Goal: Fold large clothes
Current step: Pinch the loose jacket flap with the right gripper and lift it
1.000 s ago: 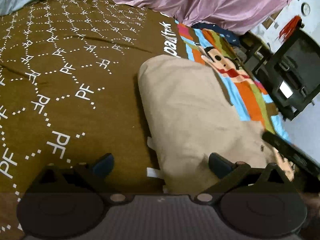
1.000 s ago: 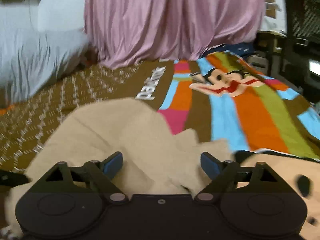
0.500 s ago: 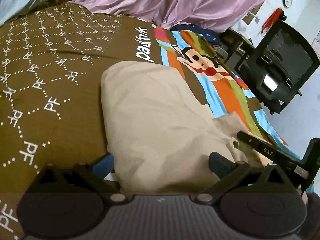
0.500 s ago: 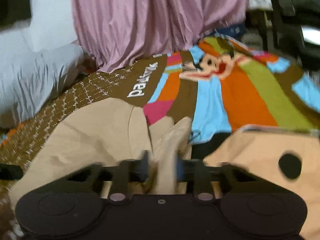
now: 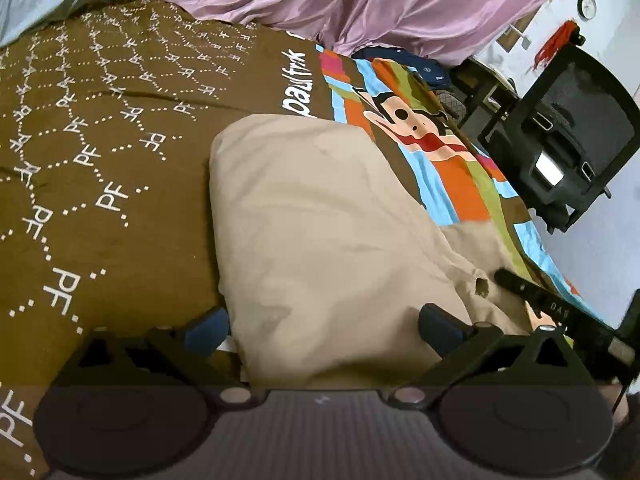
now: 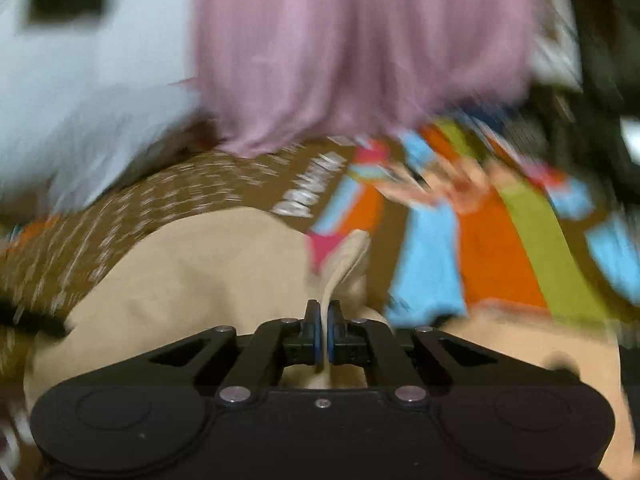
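My left gripper (image 5: 324, 326) hangs with its jaws spread wide and nothing clamped; its left blue pad (image 5: 208, 326) sits over the brown patterned bedspread (image 5: 100, 152), just past the left edge of the beige garment (image 5: 320, 232), and the right pad lies over the cloth itself. The garment spreads ahead of this tool as a broad folded panel, its far edge near the white lettering on the bedspread, with the colourful striped cartoon blanket (image 5: 452, 176) to its right. Further right, my right gripper (image 6: 324, 334) is pinched tight on a raised fold of the same beige garment (image 6: 192, 280), the cloth standing up in a thin ridge between the blue pads. Beyond it hang a pink curtain (image 6: 360, 60) and, at far right, a black office chair (image 5: 572, 144); this view is blurred.
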`<state>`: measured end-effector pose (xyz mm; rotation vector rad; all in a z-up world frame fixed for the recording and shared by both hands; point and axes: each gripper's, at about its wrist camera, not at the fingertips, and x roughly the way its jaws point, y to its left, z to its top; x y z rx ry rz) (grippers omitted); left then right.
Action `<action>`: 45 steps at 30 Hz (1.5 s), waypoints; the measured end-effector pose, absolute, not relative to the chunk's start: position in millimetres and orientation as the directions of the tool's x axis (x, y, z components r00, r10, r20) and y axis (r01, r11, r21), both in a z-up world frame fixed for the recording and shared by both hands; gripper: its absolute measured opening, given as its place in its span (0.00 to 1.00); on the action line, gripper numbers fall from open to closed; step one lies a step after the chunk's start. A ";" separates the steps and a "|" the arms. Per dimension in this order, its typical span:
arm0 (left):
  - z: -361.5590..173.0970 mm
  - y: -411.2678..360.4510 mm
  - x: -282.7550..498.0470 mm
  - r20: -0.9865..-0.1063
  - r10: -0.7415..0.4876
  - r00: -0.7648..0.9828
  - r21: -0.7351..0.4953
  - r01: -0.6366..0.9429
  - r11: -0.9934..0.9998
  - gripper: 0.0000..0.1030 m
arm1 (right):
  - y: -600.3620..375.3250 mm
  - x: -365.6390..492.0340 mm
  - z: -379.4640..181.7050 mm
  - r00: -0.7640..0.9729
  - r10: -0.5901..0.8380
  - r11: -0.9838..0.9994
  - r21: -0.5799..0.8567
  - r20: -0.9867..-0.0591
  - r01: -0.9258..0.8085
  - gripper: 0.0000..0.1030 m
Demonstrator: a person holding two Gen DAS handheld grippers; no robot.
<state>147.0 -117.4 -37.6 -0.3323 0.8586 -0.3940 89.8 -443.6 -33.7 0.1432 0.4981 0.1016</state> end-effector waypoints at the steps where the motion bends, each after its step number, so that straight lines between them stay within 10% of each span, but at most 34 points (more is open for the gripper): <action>1: -37.3 -117.7 147.1 -0.663 -0.462 0.589 -0.434 0.201 0.878 1.00 | -457.9 93.9 -38.0 0.853 0.143 0.972 0.234 -0.502 -0.025 0.03; 4: -35.6 -117.2 150.4 -0.664 -0.470 0.581 -0.441 0.203 0.874 0.99 | -483.3 102.7 -48.6 0.810 0.201 0.916 0.398 -0.552 0.044 0.12; 9: -35.1 -112.6 165.7 -0.658 -0.492 0.570 -0.480 0.185 0.857 0.99 | -495.7 107.1 -50.4 0.833 0.232 0.873 0.485 -0.503 0.050 0.65; 38: -80.5 -101.2 219.5 -0.705 -0.599 0.380 -0.609 0.108 0.786 1.00 | -486.5 167.9 -83.9 0.713 0.416 0.860 0.500 -0.564 -0.107 0.75; 45: -81.3 -110.5 227.1 -0.729 -0.599 0.330 -0.604 0.101 0.791 1.00 | -472.3 161.3 -77.5 0.725 0.381 0.891 0.436 -0.574 -0.123 0.44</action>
